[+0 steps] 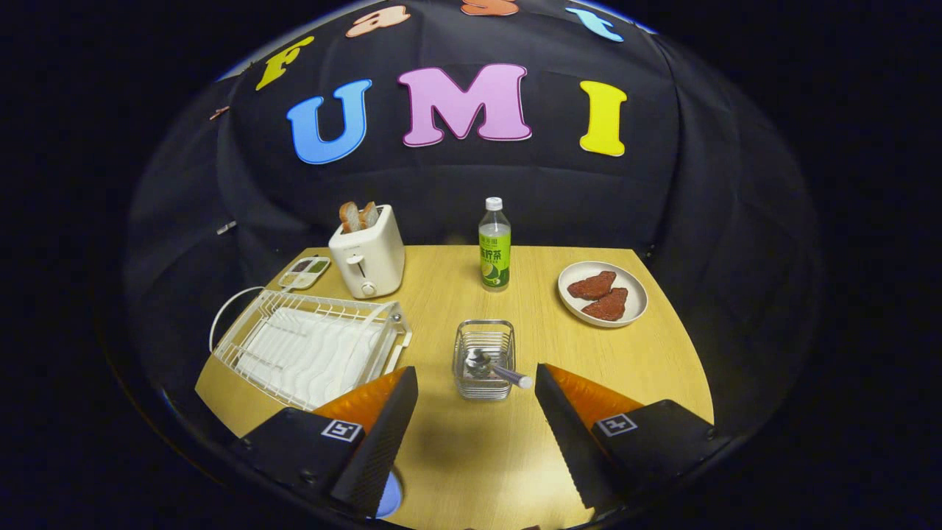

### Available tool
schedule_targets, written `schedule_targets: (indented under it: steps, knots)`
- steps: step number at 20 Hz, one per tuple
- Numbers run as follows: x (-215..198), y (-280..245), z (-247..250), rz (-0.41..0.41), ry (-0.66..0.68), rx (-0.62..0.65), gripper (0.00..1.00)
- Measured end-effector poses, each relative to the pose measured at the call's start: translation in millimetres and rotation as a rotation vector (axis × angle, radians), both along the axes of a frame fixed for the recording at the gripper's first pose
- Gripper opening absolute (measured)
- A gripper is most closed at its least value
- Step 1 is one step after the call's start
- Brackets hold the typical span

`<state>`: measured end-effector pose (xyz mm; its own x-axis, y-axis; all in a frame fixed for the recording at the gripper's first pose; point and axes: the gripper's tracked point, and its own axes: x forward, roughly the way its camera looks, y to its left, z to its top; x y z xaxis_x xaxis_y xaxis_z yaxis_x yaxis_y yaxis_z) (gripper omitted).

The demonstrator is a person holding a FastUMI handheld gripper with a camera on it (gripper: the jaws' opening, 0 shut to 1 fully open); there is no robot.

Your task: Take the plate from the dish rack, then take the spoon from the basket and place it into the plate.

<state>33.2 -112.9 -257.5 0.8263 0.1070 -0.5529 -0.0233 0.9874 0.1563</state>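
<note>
Nearest the camera, the gripper (477, 412) has its two fingers spread wide with nothing between them but bare table (471, 456). A sliver of blue shows under the left finger at the near table edge; it may be the plate (390, 497), though too little is visible to be sure.

Just ahead of the fingers, centred on the gap, stands the wire basket (483, 358) with the spoon (491, 366) lying in it, bowl down inside and handle leaning out over the rim toward the right finger. To the left sits the dish rack (309, 346), apparently empty. Beyond are a toaster (368, 254), a bottle (494, 246), and a dish of meat (603, 293) off to the right.

The step in hand looks like the spoon pickup. The next move calls for advancing, lowering, and closing on the protruding handle without catching the basket rim. Open room lies on both sides of the basket; the rack crowds the left finger.
</note>
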Motion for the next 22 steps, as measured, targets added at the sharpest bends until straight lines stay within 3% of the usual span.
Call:
schedule_targets:
  steps: [5, 8, 11, 12, 14, 17, 22]
  knots:
    - [24, -14, -47, 0.032, 0.102, -0.051, 0.98]
    - [34, -17, -66, 0.032, 0.14, -0.064, 0.76]
    - [37, -11, -77, 0.024, 0.176, -0.036, 0.61]
    - [37, -9, -82, 0.023, 0.191, -0.027, 0.47]
    - [32, -7, -87, 0.022, 0.216, -0.021, 0.3]
    - [34, -2, -81, 0.006, 0.2, 0.018, 0.16]
    - [31, -4, -64, -0.019, 0.157, 0.022, 0.14]
